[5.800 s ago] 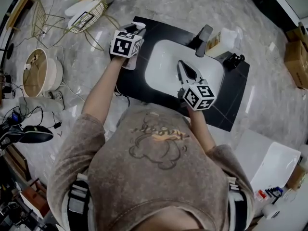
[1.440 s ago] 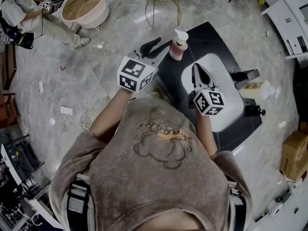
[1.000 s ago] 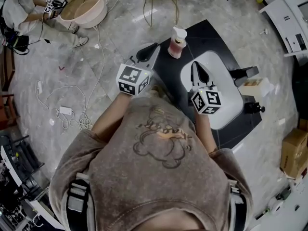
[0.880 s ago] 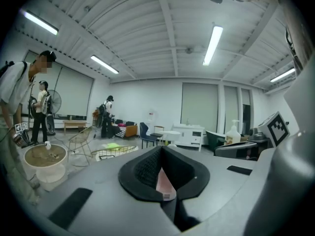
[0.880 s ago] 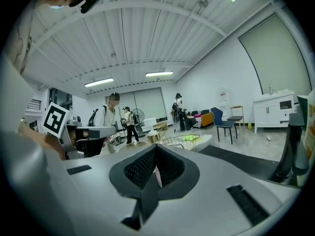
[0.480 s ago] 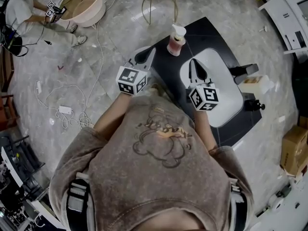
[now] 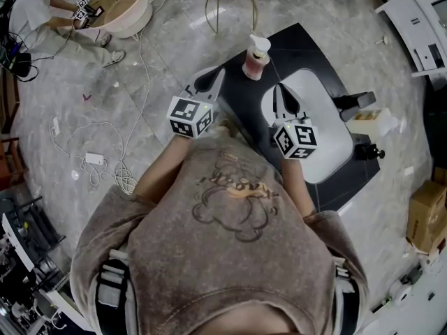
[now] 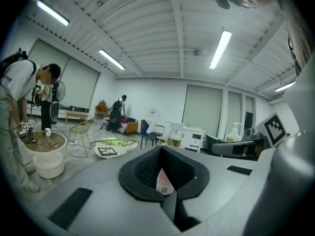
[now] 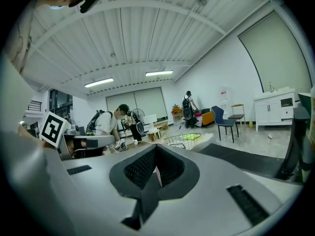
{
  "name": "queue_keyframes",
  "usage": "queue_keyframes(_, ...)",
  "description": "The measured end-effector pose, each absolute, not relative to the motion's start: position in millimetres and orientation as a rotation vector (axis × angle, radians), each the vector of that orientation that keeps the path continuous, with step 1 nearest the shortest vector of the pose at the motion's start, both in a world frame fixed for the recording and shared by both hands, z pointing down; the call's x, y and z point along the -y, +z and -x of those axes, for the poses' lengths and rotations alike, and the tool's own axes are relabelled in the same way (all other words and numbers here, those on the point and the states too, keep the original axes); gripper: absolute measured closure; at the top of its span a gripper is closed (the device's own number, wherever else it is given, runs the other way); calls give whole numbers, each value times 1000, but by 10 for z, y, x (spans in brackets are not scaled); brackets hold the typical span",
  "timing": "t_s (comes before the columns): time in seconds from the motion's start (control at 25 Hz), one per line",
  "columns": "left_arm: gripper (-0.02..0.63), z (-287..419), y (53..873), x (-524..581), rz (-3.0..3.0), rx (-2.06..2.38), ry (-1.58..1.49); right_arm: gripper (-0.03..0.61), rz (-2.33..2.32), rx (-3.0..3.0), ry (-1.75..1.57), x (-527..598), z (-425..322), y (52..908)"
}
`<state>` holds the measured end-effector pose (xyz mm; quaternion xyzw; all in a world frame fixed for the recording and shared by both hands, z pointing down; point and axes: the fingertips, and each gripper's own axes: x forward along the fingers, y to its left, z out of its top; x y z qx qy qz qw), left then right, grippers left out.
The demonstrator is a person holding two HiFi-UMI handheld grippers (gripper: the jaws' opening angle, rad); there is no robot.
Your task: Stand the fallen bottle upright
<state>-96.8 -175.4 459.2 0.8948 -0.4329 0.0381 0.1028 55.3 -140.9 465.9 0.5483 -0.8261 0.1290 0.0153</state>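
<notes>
Marble floor [image 7: 140,68] fills the left of the head view, where a person [image 7: 38,9] bends beside a round tub [image 7: 126,2] and a white cable [image 7: 94,160] lies loose. Next comes the left gripper [image 7: 218,75], held over the near-left edge of the black tabletop [image 7: 307,47]; its jaws are closed together with nothing clamped. The gripper's own view shows the pink bottle [image 7: 255,56] only through the hollow behind the meeting tips. It stands upright on the tabletop's left corner, white pump on top, just beyond that gripper and apart from it, beside the white sink [image 7: 328,135]. The right gripper [image 7: 279,88] hangs over the left part of the sink, jaws likewise pressed together and empty, pointing roughly level. Further right, a dark faucet [image 7: 355,103] sits at the sink's edge with a pale container [image 7: 369,123] just beside it. A cardboard box [image 7: 424,222] rests on the floor at the far right.
</notes>
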Motion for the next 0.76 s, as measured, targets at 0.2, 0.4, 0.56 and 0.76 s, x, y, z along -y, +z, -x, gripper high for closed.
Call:
queue_keyframes(0.2,595,963,4601,1785,-2625,1262,114,580,-1702,2562,404,1436,-559,4662)
queue_keyframes(0.4,595,964,4620,1784,-2622,1249,128,580,-1706,2560,414,1433,-566,4684)
queue_keyframes(0.56,595,961,4623,1796,-2625,1243,133,580,-1702,2563,420,1444,-547,4699)
queue_keyframes(0.76,595,973,4633,1811,-2608,1237,136,580,-1693,2568,435,1454,-524,4707)
